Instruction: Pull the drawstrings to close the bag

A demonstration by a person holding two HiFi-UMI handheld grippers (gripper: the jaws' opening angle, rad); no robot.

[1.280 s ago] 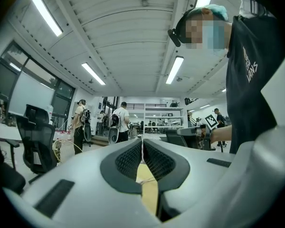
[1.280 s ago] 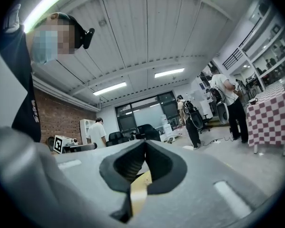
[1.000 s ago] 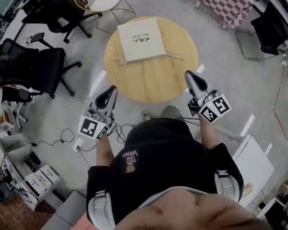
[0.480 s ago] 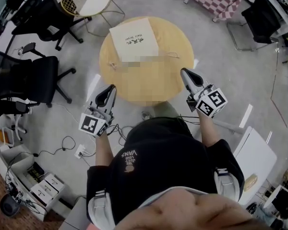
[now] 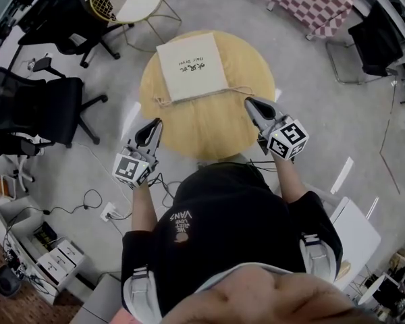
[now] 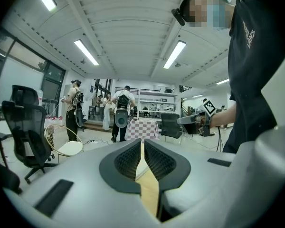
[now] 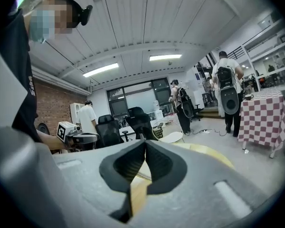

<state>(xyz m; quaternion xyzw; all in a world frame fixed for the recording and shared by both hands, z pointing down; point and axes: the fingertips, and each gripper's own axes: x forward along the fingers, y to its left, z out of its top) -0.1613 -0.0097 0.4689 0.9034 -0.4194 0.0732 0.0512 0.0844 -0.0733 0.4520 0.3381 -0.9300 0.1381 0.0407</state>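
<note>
left gripper [image 5: 152,124] low at the near-left rim of the round wooden table [image 5: 209,123], jaws a thin slit apart, nothing between. right gripper [image 5: 249,102] over the near-right rim, jaws together, empty, just beside the right drawstring [image 5: 246,91]. beyond them the cream drawstring bag [image 5: 191,58] lies flat on the table's far half, mouth toward the person, left drawstring [image 5: 163,100] looped at its corner.
</note>
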